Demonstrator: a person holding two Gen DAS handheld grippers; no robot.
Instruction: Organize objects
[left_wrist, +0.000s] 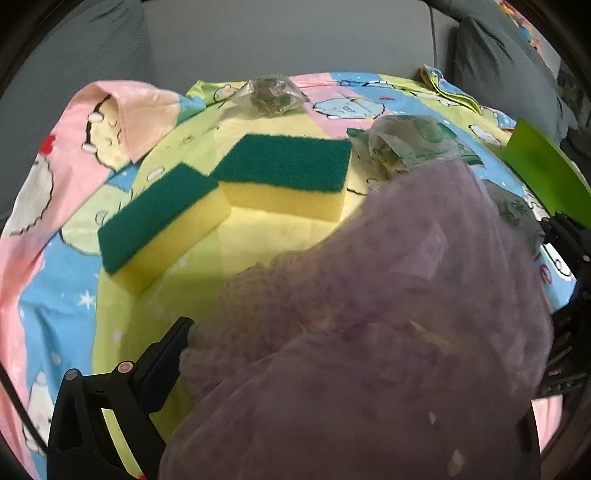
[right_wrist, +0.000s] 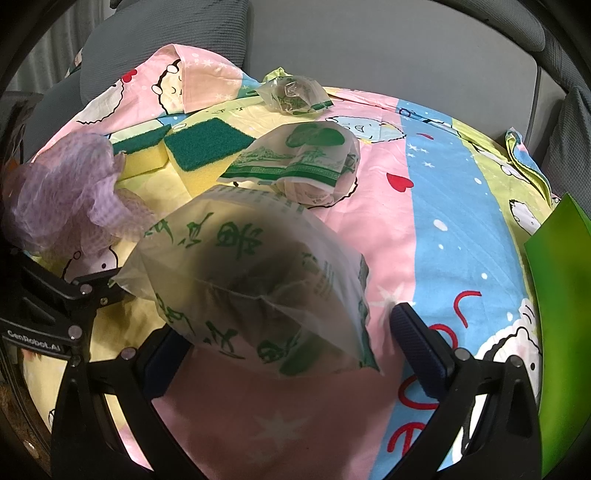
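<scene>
The left gripper (left_wrist: 280, 354) grasps a purple mesh cloth (left_wrist: 388, 295), soft, light and floppy, over the near edge of the patterned bedsheet (right_wrist: 424, 206). The right gripper (right_wrist: 288, 332) stands released around a thin, crinkly plastic bag (right_wrist: 251, 273); best pinched at a bunched fold. Two sponges (left_wrist: 221, 199) lie beyond

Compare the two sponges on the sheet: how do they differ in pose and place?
The left sponge lies at a slant, while the right sponge lies squarer to the left wrist view. The left sponge is nearer the purple cloth; the right sponge is nearer the printed bag. Both are yellow with a green scouring top facing up, and they meet at one corner.
</scene>
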